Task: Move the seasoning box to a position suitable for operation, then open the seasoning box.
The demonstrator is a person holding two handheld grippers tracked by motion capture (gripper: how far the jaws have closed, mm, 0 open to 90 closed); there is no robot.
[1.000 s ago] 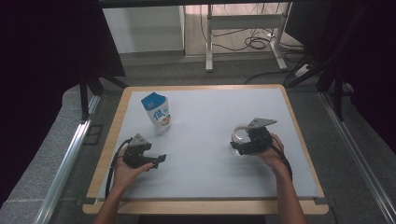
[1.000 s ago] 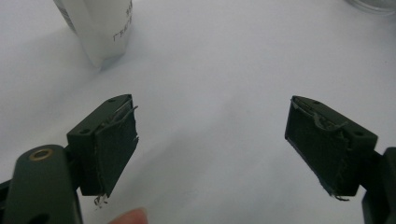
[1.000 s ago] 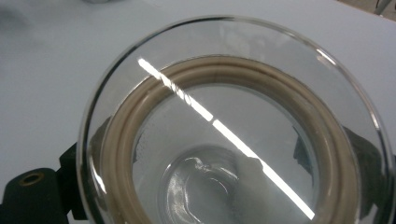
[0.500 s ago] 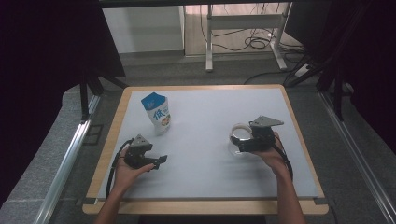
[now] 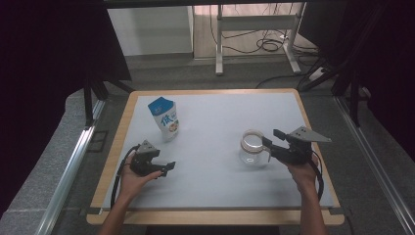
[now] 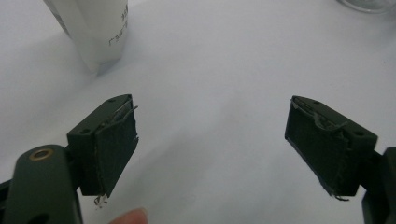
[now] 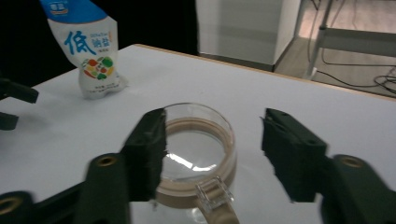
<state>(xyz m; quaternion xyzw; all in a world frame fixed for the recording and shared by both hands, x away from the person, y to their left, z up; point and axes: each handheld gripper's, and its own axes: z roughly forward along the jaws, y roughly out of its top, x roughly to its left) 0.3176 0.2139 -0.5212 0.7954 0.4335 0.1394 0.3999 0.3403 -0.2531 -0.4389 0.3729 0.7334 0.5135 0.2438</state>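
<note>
You are holding the right gripper (image 5: 270,143) near the table's (image 5: 215,181) right edge, jaws pointing toward the left edge at the glass jar (image 5: 252,147). In the right gripper view (image 7: 212,154) its jaws have just been closing and are now standing about half apart, one on either side of the jar's rim (image 7: 198,140). The left pad is overlapping the rim in that view, though I cannot tell whether it is touching; the right pad is standing clear of the glass, so nothing is being gripped. The jar is sitting upright on the table's white surface, right of centre, its clear clasp (image 7: 214,192) facing the gripper.

You are resting the left gripper (image 5: 166,168) near the table's left edge, toward the near side, jaws pointing toward the table's middle. In the left gripper view (image 6: 210,144) its jaws are standing wide apart over bare table, holding nothing.

The blue-and-white pouch (image 5: 164,118) is standing upright toward the far left corner, well apart from the jar and just beyond the left gripper.
</note>
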